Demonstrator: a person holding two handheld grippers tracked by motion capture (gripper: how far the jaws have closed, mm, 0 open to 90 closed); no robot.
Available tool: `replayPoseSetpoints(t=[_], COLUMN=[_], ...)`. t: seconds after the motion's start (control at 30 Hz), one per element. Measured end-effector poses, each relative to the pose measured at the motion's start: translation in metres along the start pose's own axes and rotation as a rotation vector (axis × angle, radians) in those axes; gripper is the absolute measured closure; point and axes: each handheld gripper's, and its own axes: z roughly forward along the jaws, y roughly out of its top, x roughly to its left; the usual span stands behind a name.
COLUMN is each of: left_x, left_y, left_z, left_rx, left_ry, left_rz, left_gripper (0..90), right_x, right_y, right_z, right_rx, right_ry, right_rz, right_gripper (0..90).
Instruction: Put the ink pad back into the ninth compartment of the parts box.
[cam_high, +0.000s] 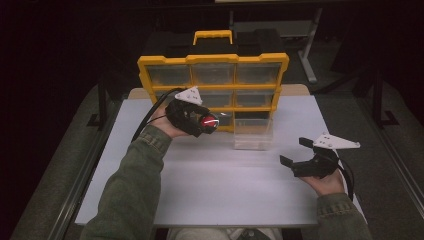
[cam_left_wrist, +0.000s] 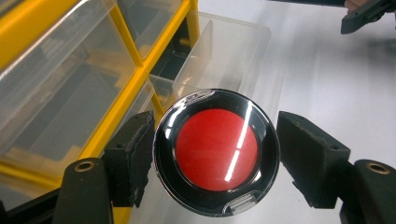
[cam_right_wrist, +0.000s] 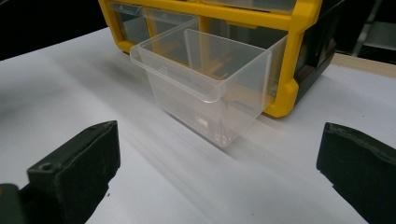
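Observation:
My left gripper is shut on a round black case with a red centre, held in the air in front of the yellow drawer cabinet. In the left gripper view the round case sits between both pads, just short of the cabinet's yellow frame. A clear drawer is pulled out from the cabinet's bottom right slot, and it looks empty. My right gripper rests low at the table's right, open, with nothing between its jaws. It faces the pulled-out drawer from a distance.
The white table runs wide in front of the cabinet. The cabinet's other clear drawers are pushed in. A black case with a yellow handle stands behind the cabinet. Dark floor and metal frames surround the table.

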Motion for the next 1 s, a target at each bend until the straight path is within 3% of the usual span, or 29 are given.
replayPoseSetpoints(t=[0.47, 0.77, 1.0], left_x=[0.002, 0.0, -0.002], left_y=[0.021, 0.041, 0.047], left_z=[0.008, 0.023, 0.036], left_rx=[-0.022, -0.017, 0.006], left_ry=[-0.012, -0.025, -0.032], left_rz=[0.013, 0.054, 0.077], left_gripper=[29.9, 29.9, 29.9], right_x=[0.0, 0.001, 0.0], right_y=[0.0, 0.0, -0.001], right_z=[-0.001, 0.0, -0.001], right_rx=[-0.002, -0.001, -0.002], right_ry=[0.0, 0.004, 0.002], right_rz=[0.002, 0.003, 0.003], right_gripper=[0.0, 0.0, 0.0])
